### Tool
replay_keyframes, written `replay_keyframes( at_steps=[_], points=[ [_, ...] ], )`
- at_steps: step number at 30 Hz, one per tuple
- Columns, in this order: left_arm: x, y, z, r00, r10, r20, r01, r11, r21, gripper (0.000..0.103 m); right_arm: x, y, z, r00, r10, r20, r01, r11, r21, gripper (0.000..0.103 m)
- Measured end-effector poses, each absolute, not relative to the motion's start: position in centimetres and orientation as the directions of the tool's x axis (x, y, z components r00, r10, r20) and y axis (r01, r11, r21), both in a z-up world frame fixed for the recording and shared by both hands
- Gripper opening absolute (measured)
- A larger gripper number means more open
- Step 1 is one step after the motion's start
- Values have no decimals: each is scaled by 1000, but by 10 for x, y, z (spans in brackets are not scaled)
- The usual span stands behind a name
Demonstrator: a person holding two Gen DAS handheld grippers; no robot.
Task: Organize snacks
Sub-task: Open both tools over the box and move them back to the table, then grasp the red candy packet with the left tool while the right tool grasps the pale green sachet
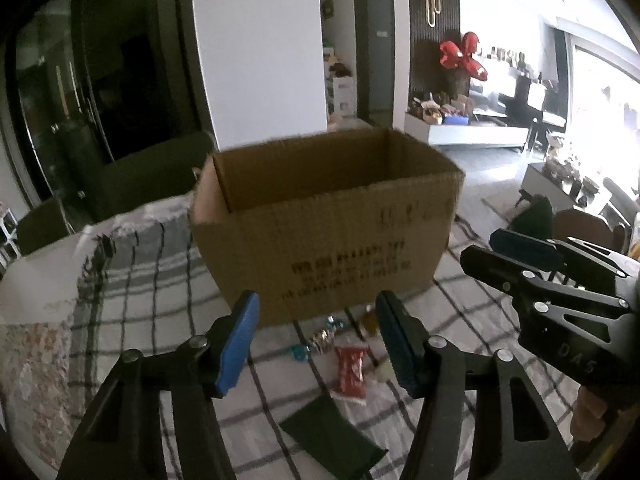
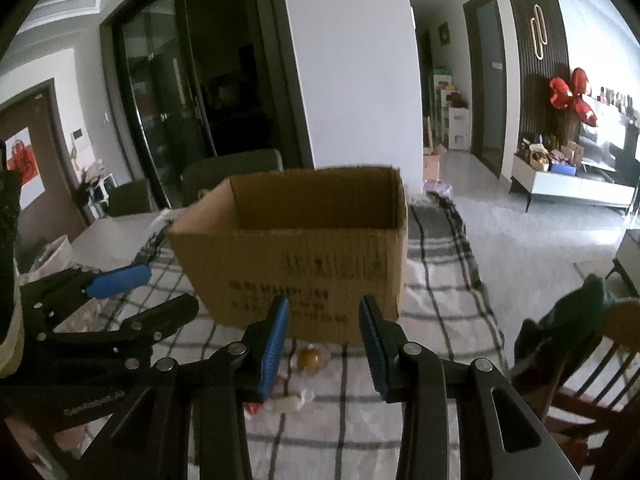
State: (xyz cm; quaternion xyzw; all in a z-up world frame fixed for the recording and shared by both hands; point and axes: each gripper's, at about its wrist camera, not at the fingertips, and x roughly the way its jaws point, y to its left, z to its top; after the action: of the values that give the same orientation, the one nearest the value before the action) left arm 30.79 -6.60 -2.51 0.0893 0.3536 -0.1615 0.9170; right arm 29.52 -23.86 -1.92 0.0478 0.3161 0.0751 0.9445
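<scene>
An open cardboard box (image 1: 320, 232) stands on a checked tablecloth (image 1: 152, 280); the right wrist view shows the same box (image 2: 296, 248). In front of it lie small snacks: a red packet (image 1: 351, 372), a silver and blue wrapped candy (image 1: 320, 340), a dark green packet (image 1: 332, 436), an amber jelly cup (image 2: 310, 358) and a white wrapped candy (image 2: 286, 402). My left gripper (image 1: 318, 342) hangs open above the candies with nothing between its blue pads. My right gripper (image 2: 324, 344) is open too, above the amber cup, holding nothing. Each gripper shows at the edge of the other's view.
A wooden chair (image 2: 580, 364) with dark green cloth stands at the table's right. Grey chairs (image 2: 236, 176) are behind the box. A low white cabinet (image 1: 472, 132) with clutter and a red balloon figure (image 1: 460, 56) stand far back across the floor.
</scene>
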Motion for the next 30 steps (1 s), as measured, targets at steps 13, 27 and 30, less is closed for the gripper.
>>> replay_keyframes(
  at_steps=[13,27,30],
  points=[
    [308,-74,-79,601,-248,-760,386,922,5,45,285,-239,-68,716,181,-675,-86,981,172,37],
    [322,-82,-125,518,-245,-819,407,913,-17,37,289,-238,-104,655,186,-732,-56,979,198,38],
    [325,-85,-129,512,-246,-823,407,913,-19,36,290,-237,-109,646,187,-740,-54,978,201,38]
  ],
)
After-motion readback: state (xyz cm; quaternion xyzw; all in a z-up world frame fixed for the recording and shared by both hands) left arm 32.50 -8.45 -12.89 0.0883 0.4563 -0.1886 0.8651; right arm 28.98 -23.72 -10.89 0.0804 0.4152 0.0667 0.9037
